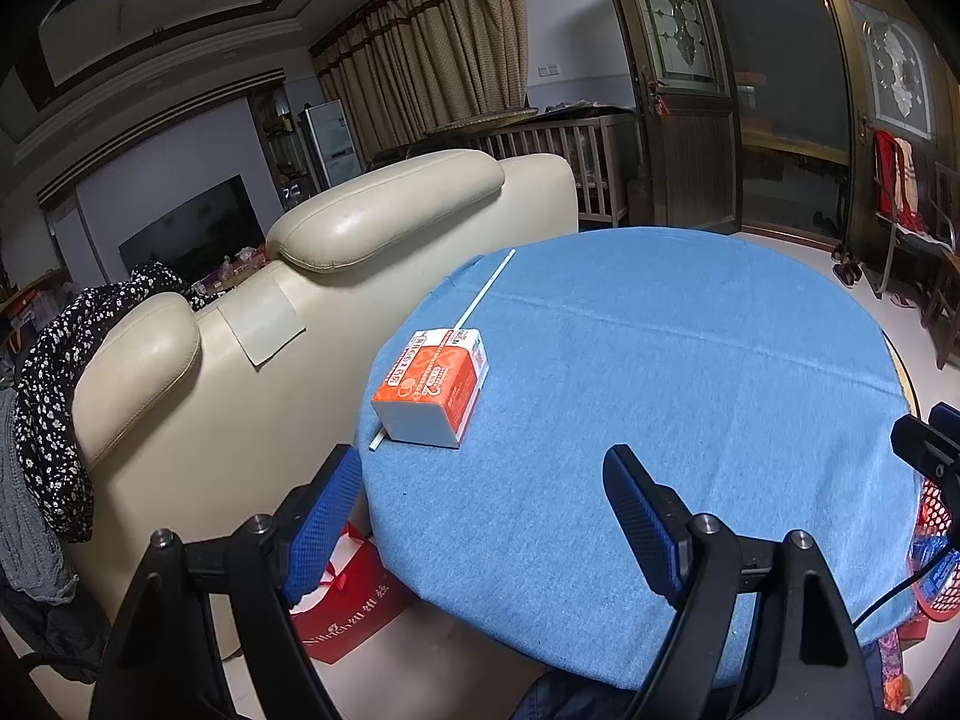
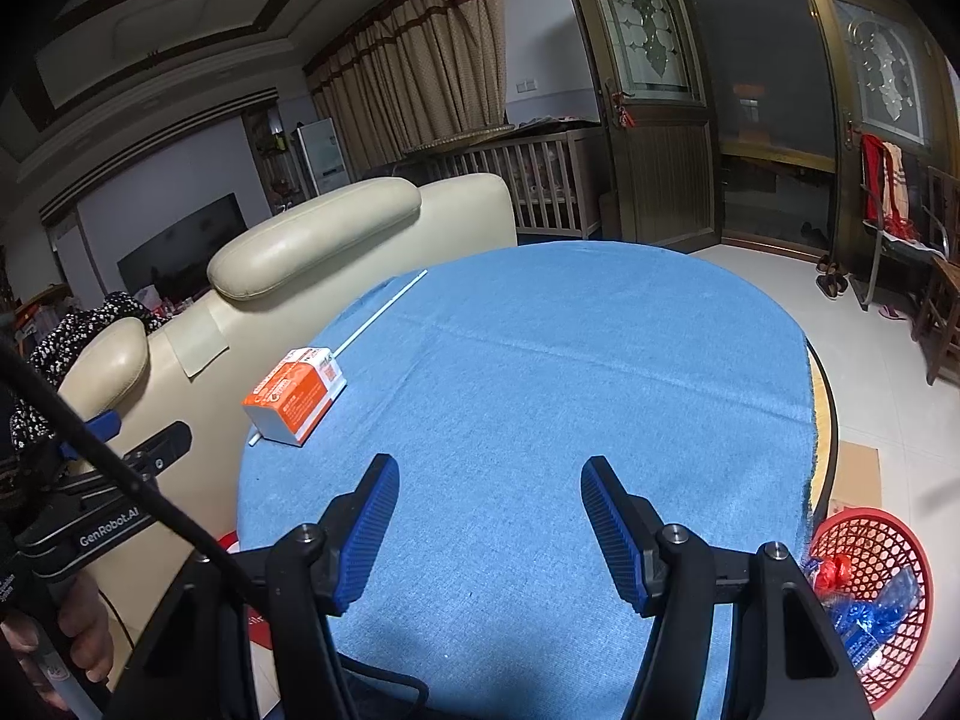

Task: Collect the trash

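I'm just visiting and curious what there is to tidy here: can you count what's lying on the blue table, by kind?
Orange and white carton: 1
Thin white stick, passing under the carton: 1
Total on the blue tablecloth: 2
Beside the table, a red basket on the floor already holds some red and blue wrappers; their number cannot be told.

Both views were taken from close above the near edge of the blue surface (image 1: 660, 360), angled downward toward the sofa (image 1: 372, 222); the carton (image 1: 433, 387) was shared.
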